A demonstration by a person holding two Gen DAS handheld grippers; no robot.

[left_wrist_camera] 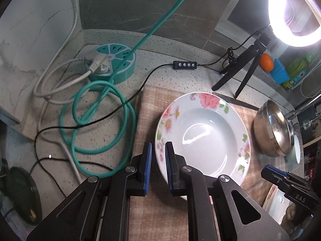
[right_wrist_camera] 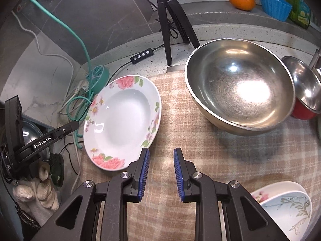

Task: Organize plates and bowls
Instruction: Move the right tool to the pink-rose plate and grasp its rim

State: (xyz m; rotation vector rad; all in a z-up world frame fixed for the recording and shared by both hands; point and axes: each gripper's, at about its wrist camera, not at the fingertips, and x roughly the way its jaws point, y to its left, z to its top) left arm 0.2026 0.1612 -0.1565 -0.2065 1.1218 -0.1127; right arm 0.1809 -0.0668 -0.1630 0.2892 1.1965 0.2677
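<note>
Cloth (right_wrist_camera: 180, 132) covered the counter, likely to cushion the dishes. On it sat a steel bowl (right_wrist_camera: 238, 88), the largest, then a floral plate (right_wrist_camera: 120, 120) at its left. Left gripper (left_wrist_camera: 157, 152) straddled the plate's rim, jaws slightly apart, seemingly ready to clamp; right gripper (right_wrist_camera: 161, 160) hung parted, holding nothing

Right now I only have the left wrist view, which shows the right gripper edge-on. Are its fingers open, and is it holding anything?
Observer: The right gripper is open and empty, with only the checked cloth between its fingers.
Operator: Is there anything inside the large steel bowl?
Observer: No, the large steel bowl is empty.
Operator: Is there anything beyond it that I can't see?
Observer: Yes, a smaller steel bowl with a red outside sits close by its right side.
</note>
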